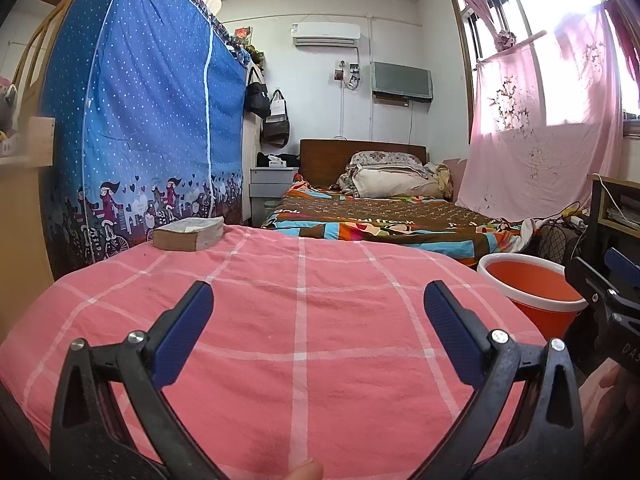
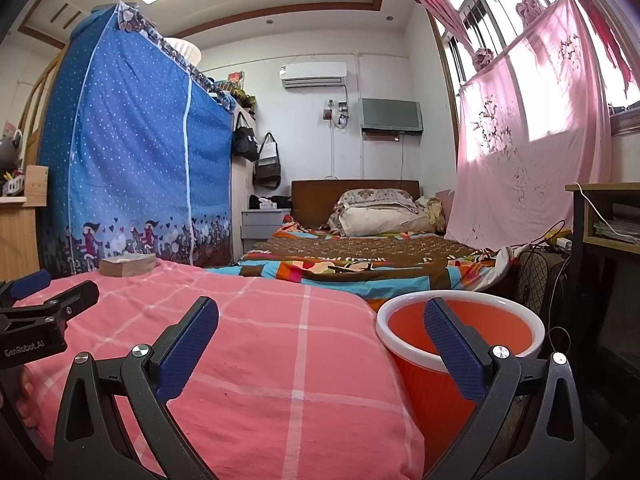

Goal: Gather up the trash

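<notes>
My left tongs (image 1: 318, 306) and right tongs (image 2: 320, 320) both stand spread wide with nothing between them, hovering low over the pink checked cloth (image 1: 304, 320) that covers the surface in front of me. The orange bin (image 2: 460, 320) with its white rim waits just beside the cloth's right edge, under my right tongs. I see no loose scrap on the cloth; only a thick worn book (image 1: 188, 233) lies at its far left corner, and whether that counts as trash I cannot tell. I judge I should scan wider first, keeping the right tongs near the bin.
</notes>
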Demonstrator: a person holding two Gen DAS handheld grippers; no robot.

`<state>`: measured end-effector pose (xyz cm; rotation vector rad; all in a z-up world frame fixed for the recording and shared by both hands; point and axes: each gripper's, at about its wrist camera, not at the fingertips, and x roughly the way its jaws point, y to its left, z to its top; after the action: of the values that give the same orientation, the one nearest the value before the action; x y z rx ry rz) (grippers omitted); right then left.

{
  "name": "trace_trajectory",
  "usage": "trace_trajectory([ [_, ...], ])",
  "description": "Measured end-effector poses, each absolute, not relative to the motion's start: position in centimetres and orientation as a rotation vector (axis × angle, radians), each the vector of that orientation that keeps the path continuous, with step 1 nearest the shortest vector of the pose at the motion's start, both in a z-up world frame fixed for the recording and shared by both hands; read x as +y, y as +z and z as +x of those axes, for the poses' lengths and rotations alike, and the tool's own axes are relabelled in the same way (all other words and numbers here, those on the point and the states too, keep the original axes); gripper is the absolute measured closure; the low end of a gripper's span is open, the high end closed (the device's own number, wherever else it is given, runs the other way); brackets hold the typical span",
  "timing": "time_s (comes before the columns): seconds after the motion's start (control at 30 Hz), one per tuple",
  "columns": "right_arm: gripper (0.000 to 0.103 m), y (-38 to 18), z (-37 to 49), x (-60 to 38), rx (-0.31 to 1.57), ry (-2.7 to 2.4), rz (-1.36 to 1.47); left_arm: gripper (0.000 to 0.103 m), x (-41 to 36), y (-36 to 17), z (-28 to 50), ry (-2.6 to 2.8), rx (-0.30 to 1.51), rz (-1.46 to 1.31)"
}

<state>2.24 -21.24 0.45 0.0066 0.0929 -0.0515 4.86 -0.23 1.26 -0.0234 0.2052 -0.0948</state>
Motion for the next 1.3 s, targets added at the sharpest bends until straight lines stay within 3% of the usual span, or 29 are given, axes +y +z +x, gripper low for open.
trace_trajectory([
  [1.3,0.0,0.52,2.25,-21.15,0.095,-0.053,0.01,0.008,-0.31,1.02,5.03,-0.092,0.208,-0.02],
])
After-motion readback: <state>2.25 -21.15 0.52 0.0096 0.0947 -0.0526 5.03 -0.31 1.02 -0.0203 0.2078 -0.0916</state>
